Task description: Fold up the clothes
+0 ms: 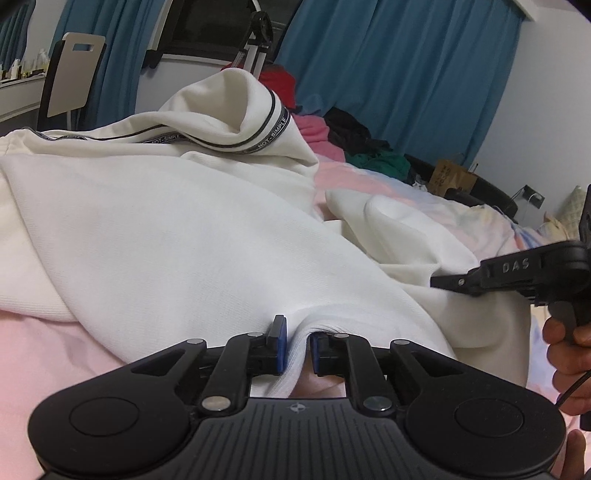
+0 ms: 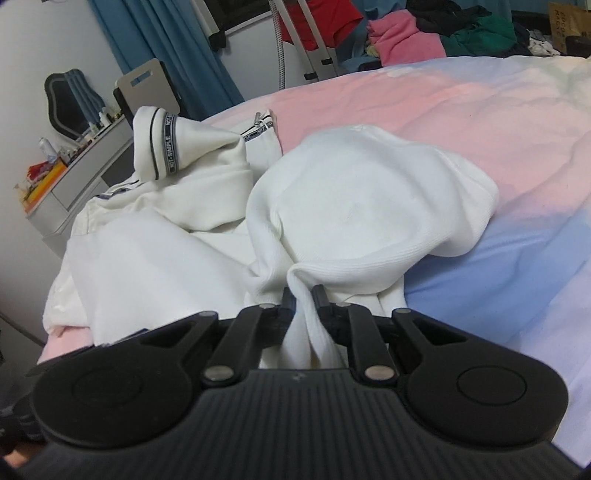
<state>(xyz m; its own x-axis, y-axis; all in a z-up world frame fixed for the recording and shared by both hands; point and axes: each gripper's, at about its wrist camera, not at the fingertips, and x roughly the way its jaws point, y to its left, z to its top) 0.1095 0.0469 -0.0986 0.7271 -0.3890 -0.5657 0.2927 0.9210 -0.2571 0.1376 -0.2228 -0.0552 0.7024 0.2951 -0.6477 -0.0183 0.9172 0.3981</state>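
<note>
While nearly closed, each tool (image 1: 297,345) (image 2: 304,301) pinches the white garment's (image 1: 177,236) ribbed edge.

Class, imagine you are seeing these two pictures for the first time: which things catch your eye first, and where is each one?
First, the white garment, rumpled on the pink-and-blue bedspread, its ribbed hem pinched by both the left gripper and the right gripper. Next, its banded collar, lettered NOT-SIMPLE, standing up at the far end. Behind, a pile of clothes lies against blue curtains.
</note>
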